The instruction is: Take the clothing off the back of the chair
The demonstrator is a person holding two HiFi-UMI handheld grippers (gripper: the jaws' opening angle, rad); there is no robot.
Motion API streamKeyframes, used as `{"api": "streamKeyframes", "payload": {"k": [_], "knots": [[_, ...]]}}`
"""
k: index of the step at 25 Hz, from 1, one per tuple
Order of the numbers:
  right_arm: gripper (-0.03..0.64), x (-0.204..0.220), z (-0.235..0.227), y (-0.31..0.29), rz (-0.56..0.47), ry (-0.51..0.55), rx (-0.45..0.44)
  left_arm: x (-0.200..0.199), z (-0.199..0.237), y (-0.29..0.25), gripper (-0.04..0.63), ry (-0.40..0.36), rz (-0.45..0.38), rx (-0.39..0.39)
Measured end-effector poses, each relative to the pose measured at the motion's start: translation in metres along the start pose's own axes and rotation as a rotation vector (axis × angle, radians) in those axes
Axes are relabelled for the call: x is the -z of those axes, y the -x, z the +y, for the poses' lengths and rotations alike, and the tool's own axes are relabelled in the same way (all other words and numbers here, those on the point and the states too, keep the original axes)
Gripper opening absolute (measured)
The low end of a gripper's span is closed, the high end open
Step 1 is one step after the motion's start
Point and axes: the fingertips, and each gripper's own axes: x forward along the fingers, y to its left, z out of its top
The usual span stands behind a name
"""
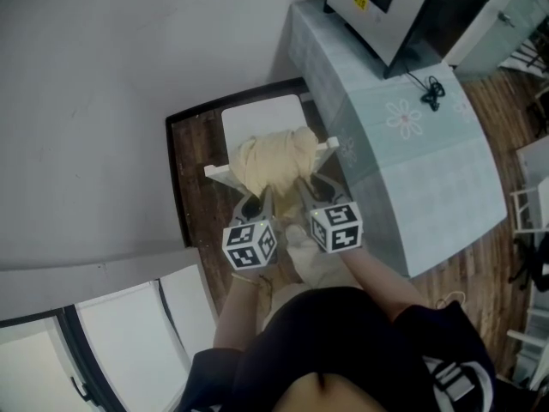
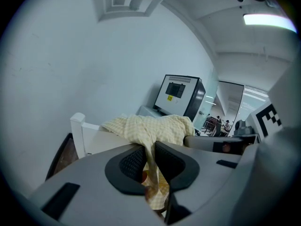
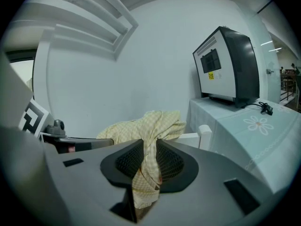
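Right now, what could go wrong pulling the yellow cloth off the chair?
The left gripper and right gripper each pinch only a thin fold of the yellow cloth, so it might slip out.
The cloth is bunched over the chair back; it could snag on a corner post and tug the chair.

Clothing (image 1: 271, 158): pale yellow, fine check pattern. It sits bunched in a rumpled heap over the top rail of the chair (image 1: 256, 117) back. Chair: white, with a rail post showing on either side of the heap. One fold is pinched in the left gripper (image 2: 149, 150) and another in the right gripper (image 3: 149, 148). The loose ends hang below the fingers.
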Motion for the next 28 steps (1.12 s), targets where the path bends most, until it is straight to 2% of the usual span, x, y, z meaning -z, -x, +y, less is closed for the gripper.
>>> {"api": "streamKeyframes", "payload": {"k": [20, 28], "knots": [[0.092, -0.008, 0.034, 0.069, -0.099, 0.036, -0.020, -0.007, -0.033, 0.070, 0.057, -0.019, -0.096, 0.015], [0.092, -0.004, 0.045, 0.096, -0.120, 0.038, -0.030, 0.000, -0.048, 0.098, 0.057, -0.029, -0.110, 0.005]]}}
